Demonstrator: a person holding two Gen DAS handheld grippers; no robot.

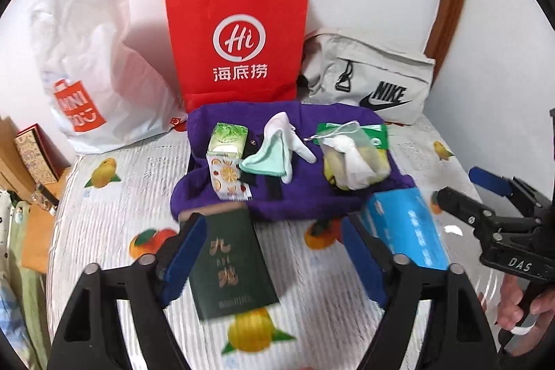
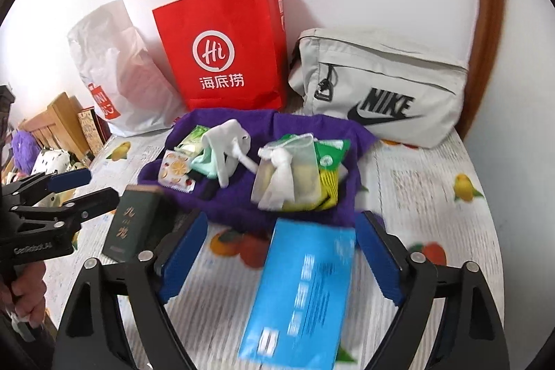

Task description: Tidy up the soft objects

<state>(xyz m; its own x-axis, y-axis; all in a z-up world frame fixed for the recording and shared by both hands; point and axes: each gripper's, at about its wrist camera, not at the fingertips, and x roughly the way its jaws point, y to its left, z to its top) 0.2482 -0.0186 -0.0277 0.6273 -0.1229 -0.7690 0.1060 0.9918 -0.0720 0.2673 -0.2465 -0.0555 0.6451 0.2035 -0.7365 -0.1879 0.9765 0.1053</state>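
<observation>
Nearest: left gripper (image 1: 274,252) spread wide, dark green packet (image 1: 233,260) lying between its fingers, apparently untouched — likely lined up for a grab. Right gripper (image 2: 281,255) likewise spread around the blue packet (image 2: 305,293), not visibly pinching. Both packets rest on the fruit-print sheet (image 1: 104,207), just off the purple cloth (image 1: 312,200). On that cloth: orange-print tissue pack (image 1: 225,174), white and mint cloths (image 1: 277,148), mesh pouch (image 1: 350,162) — gathered as a sorting pile, I'd judge. Behind, against the wall: white plastic bag (image 1: 100,65), red paper bag (image 1: 239,33), grey Nike bag (image 1: 374,75) — probable destinations.
</observation>
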